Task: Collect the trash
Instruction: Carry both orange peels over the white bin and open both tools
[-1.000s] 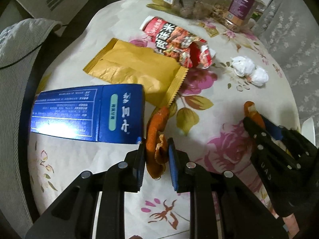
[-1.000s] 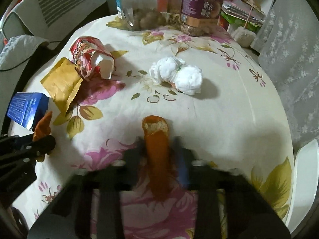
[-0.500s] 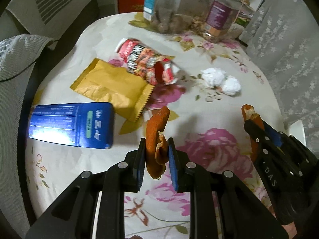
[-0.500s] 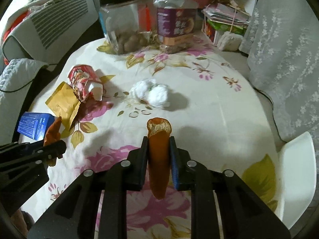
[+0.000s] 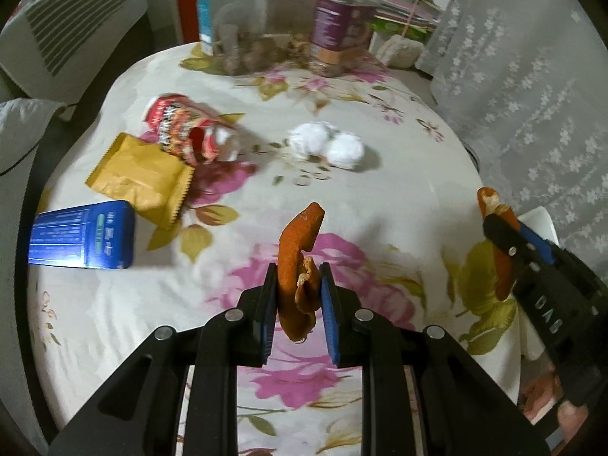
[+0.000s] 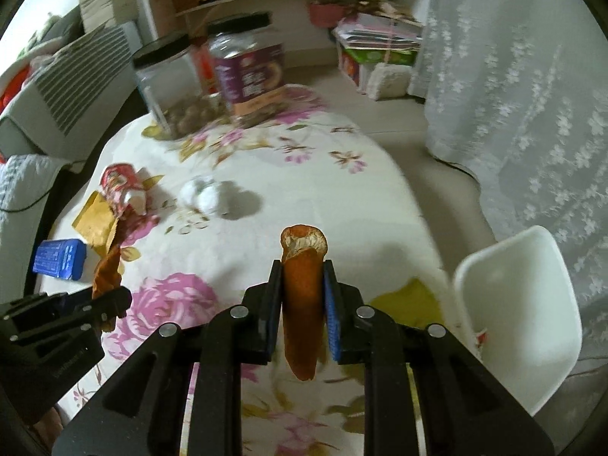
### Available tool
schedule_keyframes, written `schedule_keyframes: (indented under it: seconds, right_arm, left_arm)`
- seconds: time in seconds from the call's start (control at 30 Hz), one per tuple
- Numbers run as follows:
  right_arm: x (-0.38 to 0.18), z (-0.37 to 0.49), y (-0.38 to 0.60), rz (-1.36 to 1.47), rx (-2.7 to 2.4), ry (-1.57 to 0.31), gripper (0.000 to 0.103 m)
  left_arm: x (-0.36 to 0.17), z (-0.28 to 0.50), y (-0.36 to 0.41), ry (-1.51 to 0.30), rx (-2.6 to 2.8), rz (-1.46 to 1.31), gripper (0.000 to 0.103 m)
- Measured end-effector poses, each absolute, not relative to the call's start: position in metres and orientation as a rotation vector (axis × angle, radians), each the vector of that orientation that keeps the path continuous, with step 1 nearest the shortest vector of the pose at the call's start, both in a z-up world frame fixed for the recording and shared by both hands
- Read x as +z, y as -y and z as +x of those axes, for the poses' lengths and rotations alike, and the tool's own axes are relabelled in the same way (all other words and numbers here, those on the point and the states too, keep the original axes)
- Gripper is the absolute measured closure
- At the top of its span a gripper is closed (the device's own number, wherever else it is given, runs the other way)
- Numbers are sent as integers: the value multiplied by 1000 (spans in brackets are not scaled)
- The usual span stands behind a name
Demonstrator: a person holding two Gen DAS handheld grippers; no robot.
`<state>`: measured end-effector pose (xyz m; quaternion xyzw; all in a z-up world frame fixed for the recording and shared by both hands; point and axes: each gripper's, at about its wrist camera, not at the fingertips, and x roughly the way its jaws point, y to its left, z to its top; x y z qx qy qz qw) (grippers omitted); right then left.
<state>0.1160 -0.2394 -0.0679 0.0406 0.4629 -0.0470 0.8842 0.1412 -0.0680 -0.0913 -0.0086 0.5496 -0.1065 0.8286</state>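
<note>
While the left claw (image 5: 295, 296) grips a curled orange peel (image 5: 298, 262) and the right claw (image 6: 303, 298) grips a straighter peel (image 6: 301, 304), both held above the tabletop (image 5: 399, 174), wrappers and tissue balls (image 5: 326, 146) lie nearer its far edge.

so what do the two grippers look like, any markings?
Both match: the left gripper and right gripper have black angular two-finger frames with silver rivets at the joints and blue pads lining the fingers. White lettering marks the right gripper's side; unreadable.
</note>
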Motion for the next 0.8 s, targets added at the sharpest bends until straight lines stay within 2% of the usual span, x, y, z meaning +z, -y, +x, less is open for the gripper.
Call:
schedule_keyframes:
  seconds: [0.8]
  right_arm:
    - [-34, 51, 409, 263, -423, -878, 83]
  left_arm:
    - [-63, 101, 182, -1097, -409, 97, 81]
